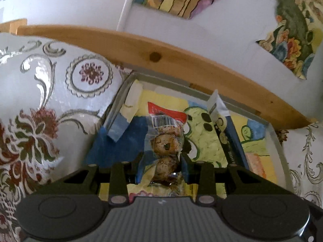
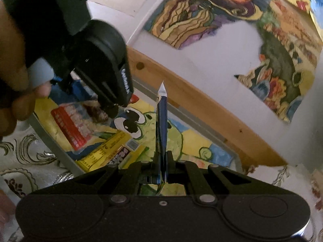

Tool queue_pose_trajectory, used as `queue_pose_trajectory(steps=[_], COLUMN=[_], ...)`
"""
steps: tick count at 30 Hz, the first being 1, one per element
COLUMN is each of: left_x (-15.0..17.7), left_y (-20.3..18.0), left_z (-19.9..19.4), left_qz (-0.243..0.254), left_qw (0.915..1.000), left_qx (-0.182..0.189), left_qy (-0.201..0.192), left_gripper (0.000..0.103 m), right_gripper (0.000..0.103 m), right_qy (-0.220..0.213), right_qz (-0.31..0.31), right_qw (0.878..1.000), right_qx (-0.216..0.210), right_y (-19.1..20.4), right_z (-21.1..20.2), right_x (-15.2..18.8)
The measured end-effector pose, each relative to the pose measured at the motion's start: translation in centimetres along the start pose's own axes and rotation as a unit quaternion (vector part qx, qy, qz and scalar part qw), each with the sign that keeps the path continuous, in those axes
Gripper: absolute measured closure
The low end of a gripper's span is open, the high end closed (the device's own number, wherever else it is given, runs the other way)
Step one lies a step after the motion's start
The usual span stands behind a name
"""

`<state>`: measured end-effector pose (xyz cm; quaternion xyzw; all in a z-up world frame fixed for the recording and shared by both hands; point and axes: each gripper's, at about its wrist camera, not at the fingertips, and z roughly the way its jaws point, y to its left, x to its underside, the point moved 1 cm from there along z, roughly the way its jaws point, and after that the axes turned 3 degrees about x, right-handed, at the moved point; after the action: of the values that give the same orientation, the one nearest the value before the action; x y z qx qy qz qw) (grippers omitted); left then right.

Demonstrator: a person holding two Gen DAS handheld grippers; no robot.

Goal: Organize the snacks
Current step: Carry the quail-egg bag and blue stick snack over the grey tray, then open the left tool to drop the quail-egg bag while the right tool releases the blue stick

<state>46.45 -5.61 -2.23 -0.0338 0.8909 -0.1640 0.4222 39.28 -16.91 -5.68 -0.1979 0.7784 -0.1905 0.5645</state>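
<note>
Patterned cloth (image 1: 40, 104) — white, with grey scrolls and dark red flowers — covers the table around a grey-rimmed tray (image 1: 279, 147). The tray's floor is a painted picture in yellow, blue and green, with a green cartoon creature (image 1: 203, 139) and its big black eyes near the middle. Behind the tray runs a wooden rail (image 1: 161, 58), and above that a white wall (image 1: 201, 30) with colourful paintings.

The left gripper (image 1: 161, 159) is over the tray, its jaws pinching a clear cookie bag (image 1: 165, 139) by its lower end; round cookies show through the film, and a barcode and red top lie at the far end. From the right wrist view this gripper (image 2: 110, 105) comes in from the upper left, with a hand (image 2: 18, 84) on its grip.

The right gripper (image 2: 161, 161) has its jaws pressed tight on a blue wrapper (image 2: 161, 125) held edge-on and upright, its silver tip pointing up toward the rail. In the left view the same wrapper (image 1: 228, 133) stands just right of the cookie bag, above the creature.

On the tray floor lie a red pack (image 2: 69, 127) at the left — beside it a yellow pack (image 2: 105, 149) with a dark end, nearer the front rim.
</note>
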Motion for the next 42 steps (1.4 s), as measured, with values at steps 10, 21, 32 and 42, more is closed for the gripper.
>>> queue_pose_trajectory(steps=[10,21,32,42], left_x=[0.4,-0.1,-1.0,0.2], left_y=[0.0,-0.2,-0.8,-1.9], left_z=[1.2,-0.6,-7.8,-15.5], left_qz=[-0.007,0.000,0.013,0.037], left_qw=[0.9997,0.9997,0.9983,0.9923], left_qx=[-0.015,-0.021,-0.009,0.011], left_qy=[0.019,0.012,-0.056,-0.118], left_gripper=[0.061,0.035,0.006,0.000], right_gripper=[0.099,0.085,0.068,0.038], right_qy=[0.020,0.028,-0.009,-0.068], right_qz=[0.016,0.053,0.109,0.151], right_qw=[1.000,0.998,0.994,0.986], right_qx=[-0.018,-0.022,-0.004,0.007], right_y=[0.0,-0.7,-4.4,-7.3], right_z=[0.5,-0.2,-5.9,-13.4], right_x=[0.5,0.6,-1.3,-2.9])
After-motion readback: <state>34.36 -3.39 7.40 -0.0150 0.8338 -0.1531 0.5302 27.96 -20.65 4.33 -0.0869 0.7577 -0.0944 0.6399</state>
